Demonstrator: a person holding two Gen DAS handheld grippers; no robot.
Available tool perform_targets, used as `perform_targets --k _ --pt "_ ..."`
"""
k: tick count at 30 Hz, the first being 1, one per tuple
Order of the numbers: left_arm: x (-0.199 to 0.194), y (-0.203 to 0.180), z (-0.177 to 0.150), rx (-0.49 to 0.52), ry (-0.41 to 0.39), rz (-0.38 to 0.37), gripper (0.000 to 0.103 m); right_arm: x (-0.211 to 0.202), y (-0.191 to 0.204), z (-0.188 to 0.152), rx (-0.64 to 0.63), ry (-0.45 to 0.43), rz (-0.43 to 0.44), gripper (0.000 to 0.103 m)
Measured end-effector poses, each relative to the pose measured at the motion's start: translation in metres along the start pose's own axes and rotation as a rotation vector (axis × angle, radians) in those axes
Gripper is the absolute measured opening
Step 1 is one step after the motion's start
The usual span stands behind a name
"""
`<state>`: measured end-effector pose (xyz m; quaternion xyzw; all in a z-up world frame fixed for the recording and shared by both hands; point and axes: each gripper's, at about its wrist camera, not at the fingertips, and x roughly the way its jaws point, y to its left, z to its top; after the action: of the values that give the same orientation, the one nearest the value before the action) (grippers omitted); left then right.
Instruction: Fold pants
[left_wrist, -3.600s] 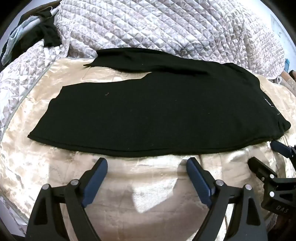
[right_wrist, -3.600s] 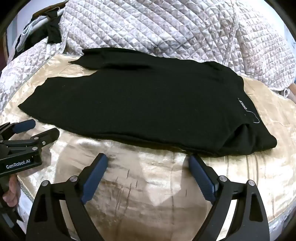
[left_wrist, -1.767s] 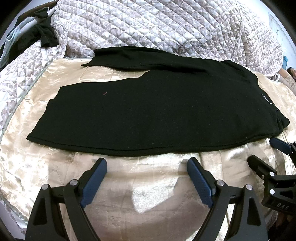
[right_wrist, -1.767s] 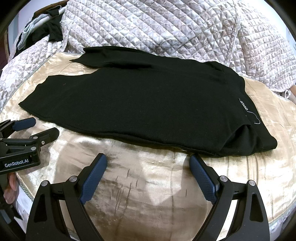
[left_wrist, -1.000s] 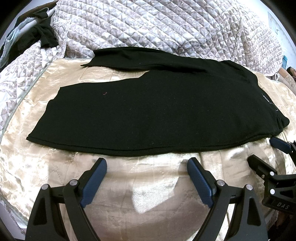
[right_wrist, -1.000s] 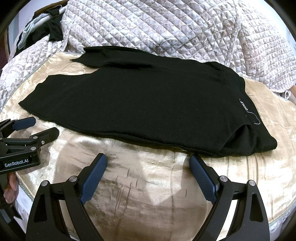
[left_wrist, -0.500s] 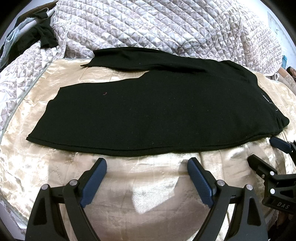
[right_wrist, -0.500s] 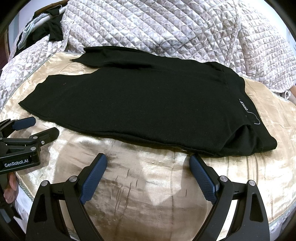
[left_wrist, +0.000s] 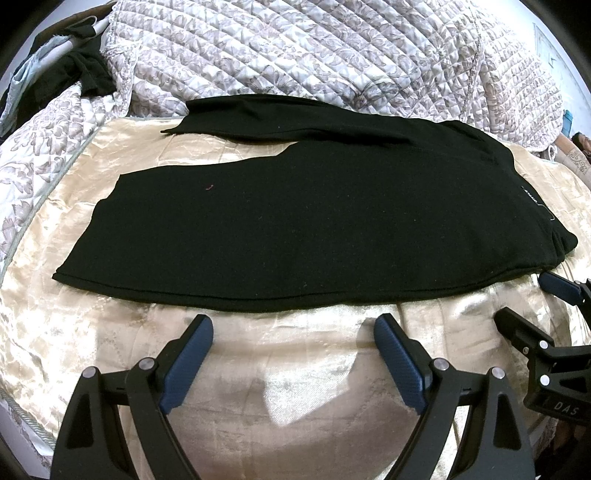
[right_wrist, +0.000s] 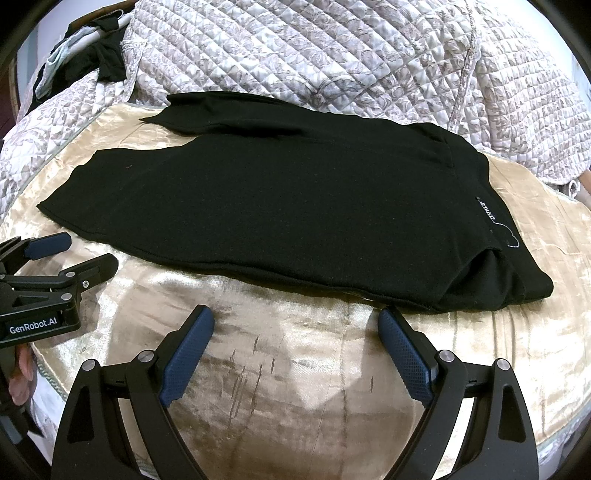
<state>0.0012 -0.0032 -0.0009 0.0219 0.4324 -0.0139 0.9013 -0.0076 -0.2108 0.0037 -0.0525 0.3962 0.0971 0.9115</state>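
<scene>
Black pants (left_wrist: 314, 221) lay lengthwise across my view — waistband toward my right gripper (right_wrist: 295, 354), hems toward my left gripper (left_wrist: 293, 354) — both spread wide, holding nothing.

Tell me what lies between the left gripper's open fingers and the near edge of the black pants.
Only bare gold satin bedcover lies between the left gripper and the black pants, shown in the left wrist view.
</scene>
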Motion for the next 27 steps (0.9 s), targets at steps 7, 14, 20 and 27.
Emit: perform_targets --k 7,14,20,27 --pt "-0.0001 0.0 0.0 0.0 -0.001 0.0 0.091 0.0 -0.0003 -0.0002 0.0 -0.001 0.0 0.091" --pt "0.0009 -0.0011 -0.0011 0.001 0.0 0.002 0.091 -0.0001 -0.0003 0.0001 -0.001 0.0 0.0 0.091" --pt "-0.0005 -0.005 0.0005 0.003 0.0 0.004 0.091 -0.0003 0.0 -0.0001 0.0 -0.001 0.0 0.091" --pt "-0.0005 -0.0052 0.0004 0.003 -0.001 0.003 0.091 -0.0005 -0.0002 -0.0002 0.0 0.0 0.0 0.091"
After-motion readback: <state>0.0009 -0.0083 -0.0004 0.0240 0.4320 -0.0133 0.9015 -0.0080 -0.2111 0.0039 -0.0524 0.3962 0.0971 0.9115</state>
